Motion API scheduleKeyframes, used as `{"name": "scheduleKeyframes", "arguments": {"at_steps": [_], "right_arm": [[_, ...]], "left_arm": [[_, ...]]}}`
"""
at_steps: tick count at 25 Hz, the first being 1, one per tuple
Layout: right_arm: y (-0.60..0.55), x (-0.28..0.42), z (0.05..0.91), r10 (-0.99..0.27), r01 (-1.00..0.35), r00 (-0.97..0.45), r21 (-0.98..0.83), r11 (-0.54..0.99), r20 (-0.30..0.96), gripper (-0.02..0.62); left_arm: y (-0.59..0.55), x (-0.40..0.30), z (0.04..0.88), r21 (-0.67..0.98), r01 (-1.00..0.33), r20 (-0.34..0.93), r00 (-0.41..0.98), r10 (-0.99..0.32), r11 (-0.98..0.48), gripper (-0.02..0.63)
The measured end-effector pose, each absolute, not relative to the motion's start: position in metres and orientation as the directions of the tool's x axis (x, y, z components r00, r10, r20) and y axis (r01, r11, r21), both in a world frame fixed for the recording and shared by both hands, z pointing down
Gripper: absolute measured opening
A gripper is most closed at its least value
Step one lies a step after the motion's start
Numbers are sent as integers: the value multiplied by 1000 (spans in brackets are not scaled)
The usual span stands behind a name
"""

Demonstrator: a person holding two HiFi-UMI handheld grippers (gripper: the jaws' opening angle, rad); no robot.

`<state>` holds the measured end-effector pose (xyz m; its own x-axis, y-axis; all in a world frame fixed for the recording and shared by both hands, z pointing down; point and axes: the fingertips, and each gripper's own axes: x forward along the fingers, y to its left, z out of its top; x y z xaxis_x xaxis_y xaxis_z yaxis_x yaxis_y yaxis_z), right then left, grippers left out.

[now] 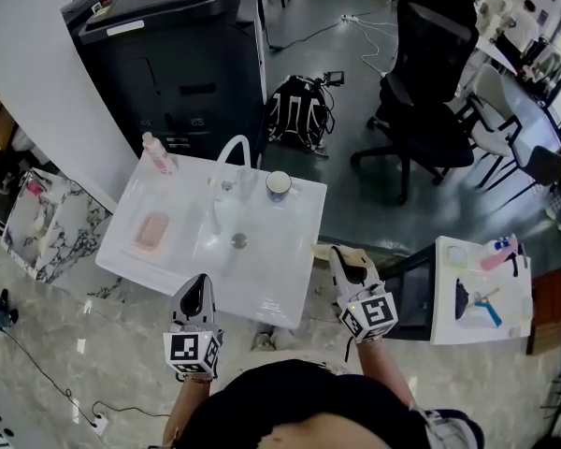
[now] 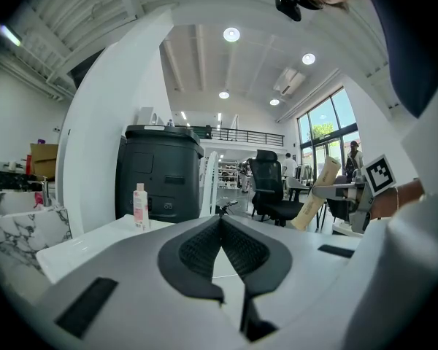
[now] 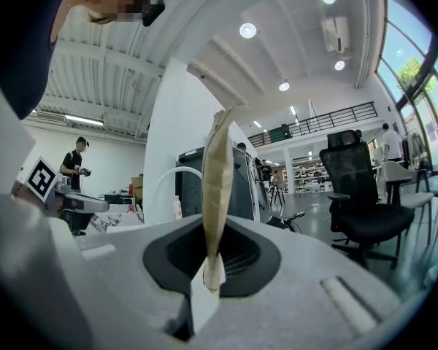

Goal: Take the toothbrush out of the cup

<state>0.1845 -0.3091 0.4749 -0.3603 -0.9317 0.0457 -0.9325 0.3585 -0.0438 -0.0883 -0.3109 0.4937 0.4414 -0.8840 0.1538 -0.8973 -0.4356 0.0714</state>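
While the right claw point(image 3: 213, 268) is clenched on the toothbrush point(image 3: 217, 188), a flat tan stick standing upright btwn its pads w/ most of its length rising above them, the left claw point(image 2: 220, 224) is clenched too, its dark pads pressed against each other. Which end of the toothbrush is the head can't be told.

Head view: the right claw hangs just off the front right corner of the white table point(image 1: 262, 293), past the right edge and over the grey floor, pointing away from the person. The left claw sits at the table's front edge, left of centre, w/ its tips just over the surface. Both marker cubes face up.

The toothbrush is out of the cup point(image 1: 279, 185) and well apart from it. The cup stands upright near the table's back edge, toward the back right corner, just right of the white arched faucet point(image 1: 234, 148). The basin point(image 1: 226, 227) takes up the table's middle. A pink bottle point(image 1: 156, 152) stands at the back left corner, and a pink soap dish point(image 1: 152, 232) lies near the left edge.

From the left gripper view the toothbrush shows at the right, tilted w/ its top leaning right, in the right claw's grip.

Behind the table: a black machine point(image 1: 178, 54) just past the back edge, a backpack point(image 1: 299, 110) on the floor and an office chair point(image 1: 430, 82) further right.
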Motion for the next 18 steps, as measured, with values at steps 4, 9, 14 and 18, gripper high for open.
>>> {"name": "scheduleKeyframes", "arguments": {"at_steps": [4,9,14,18], "right_arm": [[-301,187,483,-938,-939,-342,-74,337,64,21],[-296,181,499,-933,-936,-344,-108,334,105,21],[-294,178,505,-929,-934,-350,-120,337,118,21],[-297,179,505,-929,-935,-349,-113,336,122,21]], "left_arm": [[-310,-89,495,74,-899,156,439,-885,-433,2],[-312,-93,494,70,-904,155,428,-890,-422,2],[-311,-93,494,55,-903,159,429,-889,-426,2],[-312,-88,494,59,-899,159,438,-885,-434,2]]}}
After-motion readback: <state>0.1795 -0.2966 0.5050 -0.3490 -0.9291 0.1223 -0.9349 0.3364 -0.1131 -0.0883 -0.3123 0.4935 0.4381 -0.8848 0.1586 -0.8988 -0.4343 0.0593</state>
